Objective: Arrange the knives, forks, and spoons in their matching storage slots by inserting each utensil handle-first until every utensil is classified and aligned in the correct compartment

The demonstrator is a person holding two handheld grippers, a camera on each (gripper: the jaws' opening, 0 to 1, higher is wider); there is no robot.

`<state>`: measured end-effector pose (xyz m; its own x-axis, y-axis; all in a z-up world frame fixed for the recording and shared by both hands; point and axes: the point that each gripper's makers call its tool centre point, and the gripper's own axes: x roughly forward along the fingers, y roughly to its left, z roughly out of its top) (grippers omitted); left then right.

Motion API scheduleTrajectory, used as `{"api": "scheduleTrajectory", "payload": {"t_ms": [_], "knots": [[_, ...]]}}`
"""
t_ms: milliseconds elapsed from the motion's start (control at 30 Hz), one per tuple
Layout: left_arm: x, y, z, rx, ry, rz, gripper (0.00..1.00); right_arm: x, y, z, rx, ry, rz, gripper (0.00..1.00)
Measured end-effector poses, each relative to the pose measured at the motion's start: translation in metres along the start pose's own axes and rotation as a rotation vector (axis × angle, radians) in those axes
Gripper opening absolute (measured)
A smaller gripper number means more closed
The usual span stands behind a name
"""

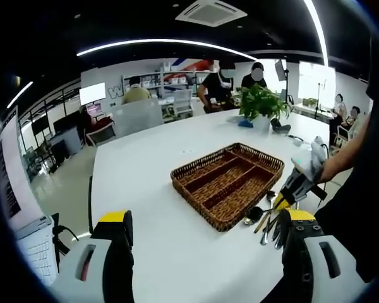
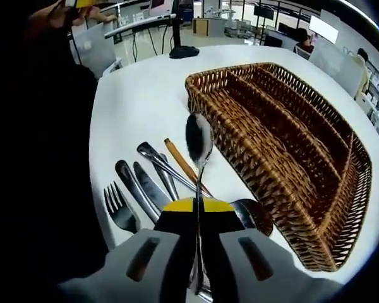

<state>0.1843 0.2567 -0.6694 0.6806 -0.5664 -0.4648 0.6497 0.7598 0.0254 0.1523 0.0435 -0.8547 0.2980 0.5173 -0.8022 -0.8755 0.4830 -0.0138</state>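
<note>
Wicker tray (image 2: 284, 145), one spoon (image 2: 199, 142) clenched in right tongs (image 2: 198, 218), left tongs (image 1: 205, 230) released

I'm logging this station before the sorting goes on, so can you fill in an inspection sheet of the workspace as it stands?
Surface: white table, bare around the basket.
Job's things: wicker basket with long slots, no cutlery seen in them. A spoon is in the right gripper, bowl away from the jaws. Loose cutlery lies on the table beside the basket, a fork among it.
Clutter: potted plant at the far end of the table.
Grippers: left gripper open, holding nothing; right gripper shut on the spoon.
Cables: dark cables beyond the table's far edge.
Surroundings: open office with people standing at the far end.
</note>
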Motion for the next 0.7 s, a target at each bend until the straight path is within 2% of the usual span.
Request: {"api": "scheduleTrajectory", "payload": {"t_ms": [200,400,533,700], "knots": [[0.008,-0.008,0.001,0.029,0.01,-0.035,0.99,-0.007,-0.005,0.006,-0.024,-0.015,-0.009,0.0],[0.019,-0.023,0.008,0.09,0.016,-0.079,0.99,-0.019,0.001,0.015,-0.069,-0.016,0.006,0.0],[0.029,-0.036,0.012,0.147,0.026,-0.121,0.99,-0.029,0.003,0.027,-0.141,-0.014,0.027,0.0],[0.036,-0.042,0.018,0.156,0.018,-0.144,0.99,-0.045,-0.005,0.044,-0.169,-0.024,0.02,0.0]]}}
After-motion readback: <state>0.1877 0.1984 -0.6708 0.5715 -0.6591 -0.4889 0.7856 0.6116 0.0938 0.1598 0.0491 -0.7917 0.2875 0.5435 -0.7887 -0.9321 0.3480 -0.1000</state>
